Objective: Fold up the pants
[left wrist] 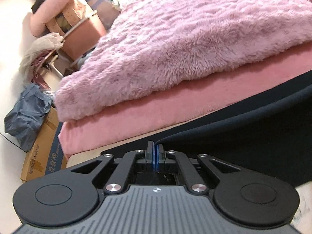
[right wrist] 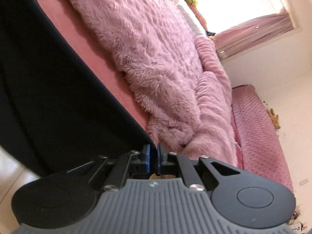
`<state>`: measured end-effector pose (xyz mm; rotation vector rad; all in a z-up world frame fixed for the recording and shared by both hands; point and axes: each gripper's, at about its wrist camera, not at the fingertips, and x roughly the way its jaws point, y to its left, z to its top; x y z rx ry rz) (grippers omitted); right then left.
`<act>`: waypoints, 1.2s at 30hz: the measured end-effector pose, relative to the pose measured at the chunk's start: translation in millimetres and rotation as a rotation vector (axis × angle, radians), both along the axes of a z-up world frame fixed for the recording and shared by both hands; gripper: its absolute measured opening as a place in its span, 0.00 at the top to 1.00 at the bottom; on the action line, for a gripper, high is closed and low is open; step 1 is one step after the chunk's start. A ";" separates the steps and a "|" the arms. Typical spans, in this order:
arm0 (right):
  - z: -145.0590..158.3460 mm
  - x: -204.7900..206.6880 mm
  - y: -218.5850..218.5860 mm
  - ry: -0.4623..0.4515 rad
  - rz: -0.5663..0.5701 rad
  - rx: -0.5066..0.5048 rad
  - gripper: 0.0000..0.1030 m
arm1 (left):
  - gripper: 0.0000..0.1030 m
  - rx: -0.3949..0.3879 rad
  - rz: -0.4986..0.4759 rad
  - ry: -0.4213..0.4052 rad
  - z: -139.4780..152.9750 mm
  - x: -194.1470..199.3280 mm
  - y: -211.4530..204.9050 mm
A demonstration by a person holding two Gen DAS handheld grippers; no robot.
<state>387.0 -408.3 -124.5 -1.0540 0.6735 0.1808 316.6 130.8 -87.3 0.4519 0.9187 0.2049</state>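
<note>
**Status: Both Grippers Engaged on the Pants, Fold Not Yet Visible**

**Left gripper.** The left gripper (left wrist: 155, 150) has its blue-lined jaws pressed together. A corner of the dark navy pants (left wrist: 253, 136) runs into the jaws from the 3 o'clock side, so the gripper is judged to be pinching the fabric edge. From the pinch point, the cloth stretches away toward 2 o'clock as a taut, slightly curved band.

**Right gripper.** The right gripper (right wrist: 153, 158) shows a narrow gap between its pads in the blurred view. The pants (right wrist: 48, 97) reach the jaws from 11 o'clock, and a thin layer of cloth appears to be pinched there; the grip is judged as closed on the fabric.

**Surroundings.** Beyond the pants lies a pink sheet (left wrist: 136, 120), and on it a fluffy pink blanket (left wrist: 175, 48) toward 12 o'clock. Cardboard boxes (left wrist: 41, 146) and a blue bag (left wrist: 27, 115) stand at 9 o'clock in the left view. A pink quilted sofa (right wrist: 259, 136) sits at 3 o'clock in the right view.

**Progress.**
1. Done: both ends of one garment edge are seized.
2. Not shown: any completed fold. The cloth hangs spread between the grippers.
3. Remaining, as judged: lay the garment down, fold it over itself, release.
</note>
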 end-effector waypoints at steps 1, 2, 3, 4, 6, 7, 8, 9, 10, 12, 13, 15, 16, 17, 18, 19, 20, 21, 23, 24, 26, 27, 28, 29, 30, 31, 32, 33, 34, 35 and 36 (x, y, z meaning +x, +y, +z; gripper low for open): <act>-8.1 11.0 2.6 0.012 -0.001 -0.009 0.99 | 0.99 0.005 0.000 0.011 -6.9 8.7 -0.9; -16.9 20.8 4.9 0.024 0.001 -0.020 1.00 | 0.99 0.011 -0.001 0.019 -12.6 14.4 -2.3; -24.8 30.1 7.6 0.037 0.001 -0.030 0.99 | 0.99 0.016 -0.002 0.032 -20.5 21.6 -3.0; -34.0 36.6 9.6 0.051 -0.001 -0.036 1.00 | 0.99 0.022 -0.003 0.044 -26.6 28.6 -4.3; -52.7 51.0 12.6 0.082 -0.014 -0.036 1.00 | 0.99 0.041 -0.006 0.064 -38.6 37.1 -5.3; -61.8 60.4 14.0 0.099 -0.021 -0.035 1.00 | 0.99 0.045 -0.007 0.071 -44.6 40.9 -5.2; -69.8 65.8 14.6 0.116 -0.029 -0.033 1.00 | 0.99 0.047 -0.006 0.080 -49.9 44.3 -4.8; -75.9 66.8 13.9 0.128 -0.036 -0.031 1.00 | 0.99 0.045 -0.004 0.086 -53.7 47.4 -4.4; -82.7 71.9 13.9 0.137 -0.042 -0.026 0.99 | 0.99 0.041 -0.002 0.090 -57.7 50.0 -4.0; -91.2 77.5 15.1 0.139 -0.049 -0.014 0.99 | 0.99 0.030 -0.002 0.090 -64.8 51.9 -3.1; -93.7 79.6 15.8 0.137 -0.053 -0.005 0.97 | 0.99 0.026 -0.004 0.090 -67.5 51.8 -2.9; -95.6 80.7 17.4 0.133 -0.052 0.004 0.96 | 0.99 0.024 -0.006 0.093 -72.4 51.2 -3.3; -96.7 80.7 18.1 0.132 -0.048 0.002 0.96 | 0.99 0.021 -0.005 0.091 -72.8 51.0 -3.2; -98.1 81.2 17.7 0.131 -0.044 -0.001 0.96 | 0.99 0.018 -0.004 0.083 -72.5 48.5 -2.9; -97.8 80.3 17.8 0.130 -0.044 -0.002 0.96 | 0.99 0.012 -0.001 0.074 -71.0 46.3 -2.4; -96.4 79.4 17.6 0.127 -0.048 0.005 0.97 | 0.99 0.007 0.001 0.066 -69.0 44.3 -2.6; -94.2 77.9 17.1 0.121 -0.052 0.014 0.97 | 0.99 0.005 0.002 0.053 -65.8 40.9 -2.5; -90.8 77.2 16.1 0.110 -0.053 0.018 0.98 | 0.99 0.005 0.003 0.035 -60.9 36.2 -2.6; -83.9 71.6 16.8 0.076 -0.041 0.014 0.99 | 0.99 0.012 -0.003 0.008 -50.7 30.8 -4.3; -79.3 66.9 17.8 0.054 -0.031 0.007 0.99 | 0.99 0.015 -0.004 -0.001 -46.0 28.4 -4.8; -70.6 61.3 19.5 0.018 -0.015 -0.001 0.99 | 0.99 0.016 -0.001 0.000 -42.0 29.5 -5.2; -68.0 62.7 19.8 0.015 -0.018 0.005 0.99 | 0.99 0.015 0.000 0.005 -42.9 32.1 -4.6; -67.3 66.6 20.0 0.021 -0.027 0.009 0.99 | 0.99 0.014 0.005 0.007 -44.4 35.3 -3.0; -69.6 71.4 20.4 0.034 -0.032 0.007 1.00 | 0.99 0.008 0.013 0.009 -46.4 38.3 -1.8; -73.7 75.0 21.5 0.044 -0.035 -0.002 1.00 | 0.99 0.001 0.023 0.010 -48.4 41.2 -1.3; -78.3 78.2 22.8 0.053 -0.040 -0.006 1.00 | 0.99 -0.005 0.029 0.007 -50.7 43.6 -1.1; -83.1 81.8 23.7 0.064 -0.047 -0.005 1.00 | 0.99 -0.008 0.029 0.008 -53.3 45.6 -1.2; -87.5 84.7 24.2 0.072 -0.053 -0.005 1.00 | 0.99 -0.007 0.028 0.012 -56.1 47.4 0.1; -91.9 86.9 24.9 0.075 -0.056 -0.006 0.99 | 0.99 -0.005 0.026 0.016 -59.2 49.0 0.8; -95.8 88.3 25.6 0.075 -0.058 -0.007 0.98 | 0.99 -0.003 0.025 0.025 -62.6 50.2 0.6; -98.9 88.9 26.8 0.076 -0.060 -0.004 0.97 | 0.96 -0.003 0.028 0.025 -64.8 49.5 1.1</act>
